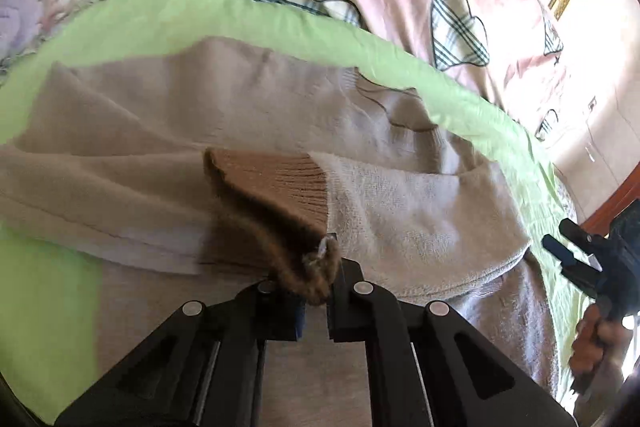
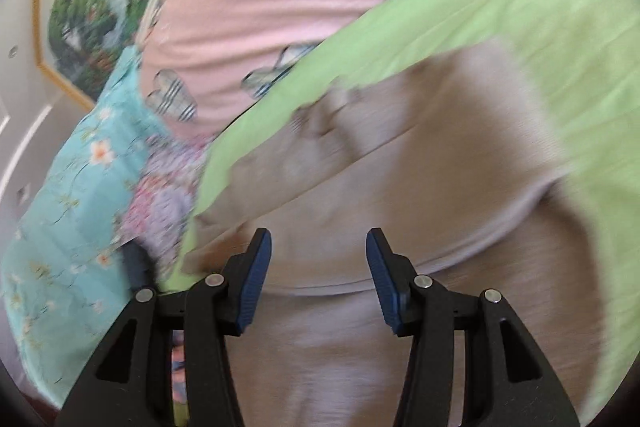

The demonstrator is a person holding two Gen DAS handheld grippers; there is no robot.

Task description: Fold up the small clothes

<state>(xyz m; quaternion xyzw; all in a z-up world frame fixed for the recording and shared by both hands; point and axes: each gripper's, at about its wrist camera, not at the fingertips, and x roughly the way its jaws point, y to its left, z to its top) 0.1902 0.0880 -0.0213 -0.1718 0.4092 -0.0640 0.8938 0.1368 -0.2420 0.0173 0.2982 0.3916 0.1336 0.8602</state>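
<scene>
Left fingers (image 1: 316, 291) clench the brown cuff (image 1: 276, 195); right fingers (image 2: 316, 267) hang released. Carry the sleeve flat across the sweater (image 1: 420, 203), avoiding bunching.

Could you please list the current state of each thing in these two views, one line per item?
Left hand-held gripper: shut on the brown cuff.
Brown cuff: pinched at its end, lifted off the beige garment.
Beige garment: spread on the green sheet, partly folded.
Right hand-held gripper: open, nothing between its pads, above the garment.
Green sheet: spread flat under the garment.
</scene>
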